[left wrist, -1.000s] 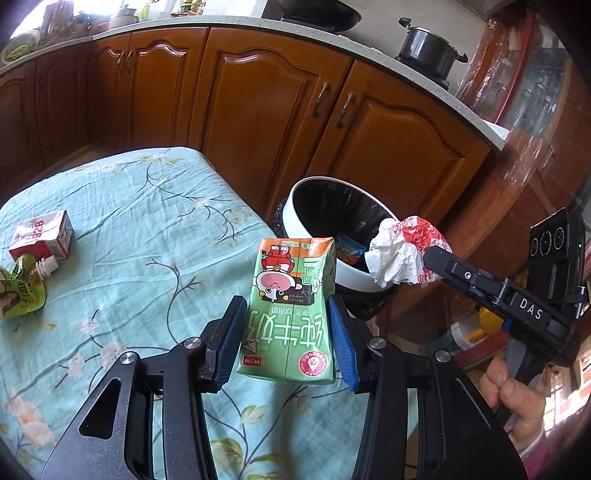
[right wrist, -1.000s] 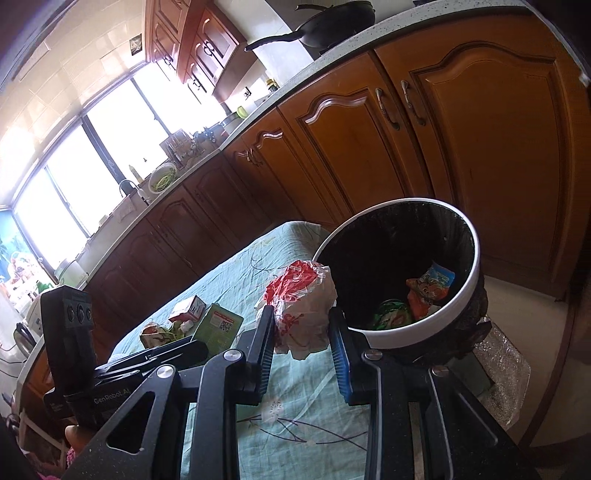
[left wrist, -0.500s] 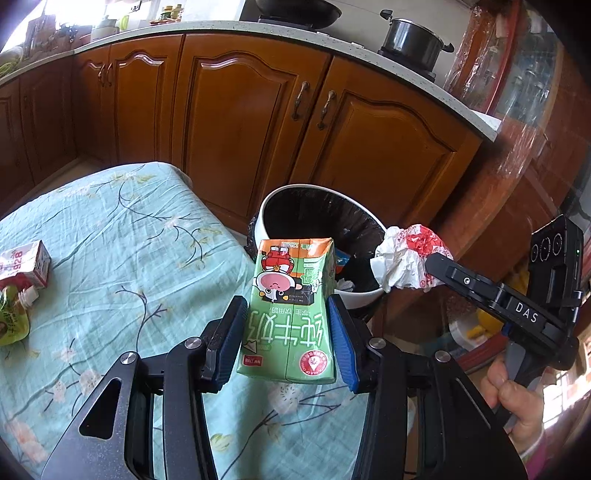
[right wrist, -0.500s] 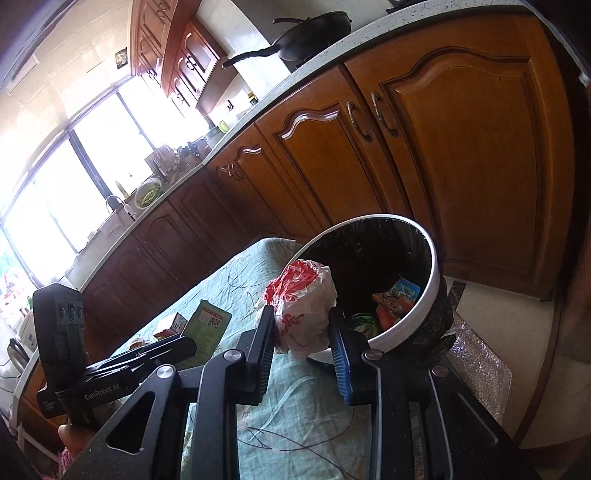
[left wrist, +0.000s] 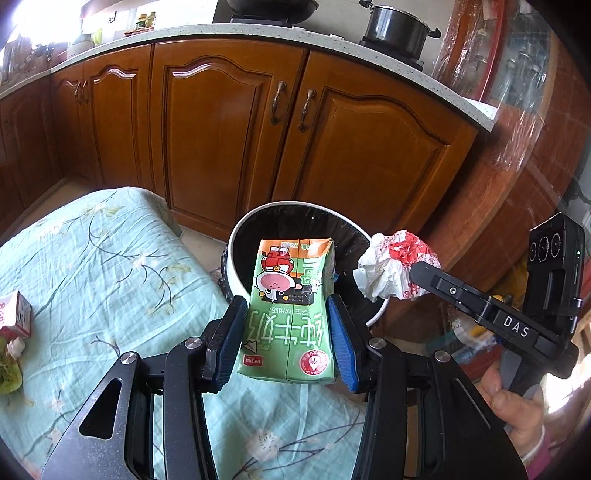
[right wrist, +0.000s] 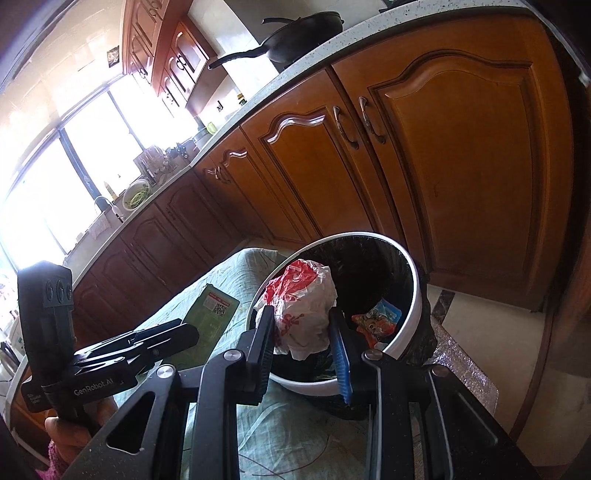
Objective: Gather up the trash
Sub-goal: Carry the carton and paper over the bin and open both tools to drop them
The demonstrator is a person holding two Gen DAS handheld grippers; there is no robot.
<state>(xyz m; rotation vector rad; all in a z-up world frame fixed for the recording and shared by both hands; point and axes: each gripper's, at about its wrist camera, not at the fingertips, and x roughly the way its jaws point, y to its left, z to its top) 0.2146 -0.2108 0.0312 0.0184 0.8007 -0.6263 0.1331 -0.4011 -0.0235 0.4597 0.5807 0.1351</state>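
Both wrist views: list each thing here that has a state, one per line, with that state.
Left gripper: shut on the green milk carton, held upright.
Right gripper: shut on the crumpled wrapper, over the bin's rim.
Trash bin: open, black liner in, trash at the bottom.
Cabinet doors: closed.
Small red carton: lying on the tablecloth.
Pot: lid on.

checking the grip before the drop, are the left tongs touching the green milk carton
Touching. The left wrist view shows both blue pads of the left tongs pressed against the sides of the green milk carton, no gap.
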